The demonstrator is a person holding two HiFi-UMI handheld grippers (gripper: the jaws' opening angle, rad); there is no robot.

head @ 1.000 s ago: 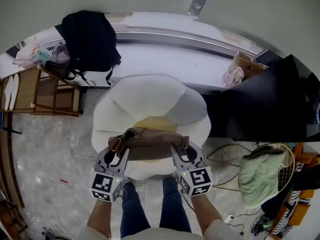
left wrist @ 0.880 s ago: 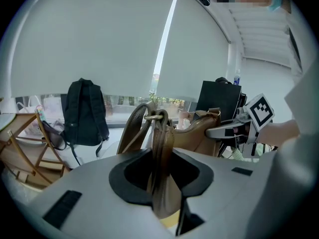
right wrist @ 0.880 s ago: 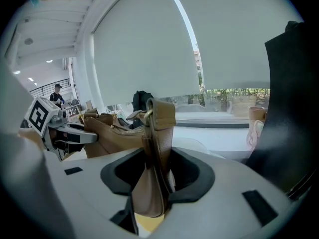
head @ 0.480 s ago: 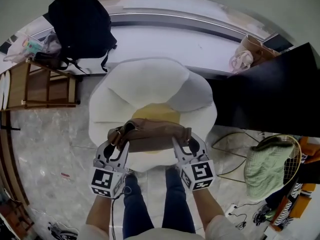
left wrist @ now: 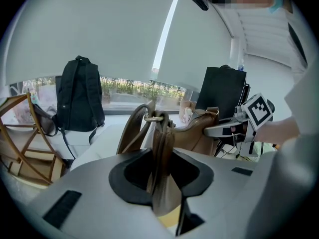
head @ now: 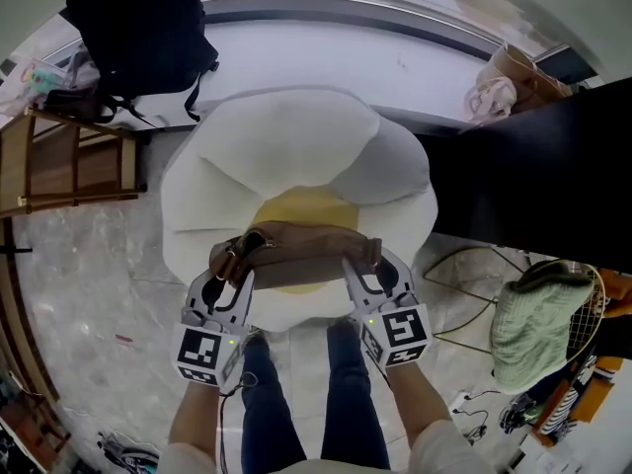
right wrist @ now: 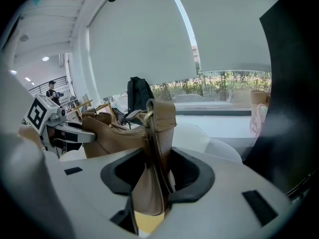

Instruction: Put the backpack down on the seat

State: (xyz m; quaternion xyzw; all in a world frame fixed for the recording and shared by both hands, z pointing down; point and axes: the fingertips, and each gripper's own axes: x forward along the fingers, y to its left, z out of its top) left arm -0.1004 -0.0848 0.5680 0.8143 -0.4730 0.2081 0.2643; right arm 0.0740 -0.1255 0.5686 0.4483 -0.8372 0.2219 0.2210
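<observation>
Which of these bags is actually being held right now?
The brown bag, clamped by the left gripper and right gripper; the black backpack rests untouched on the ledge.

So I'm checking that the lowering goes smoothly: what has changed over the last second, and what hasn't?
The brown bag has come down toward the white seat, carried by the left tool and right tool together. Nothing was let go: both tools stay clamped on the bag's ends. Whether it touches the seat yet I cannot tell. The black backpack behind stays put.
</observation>
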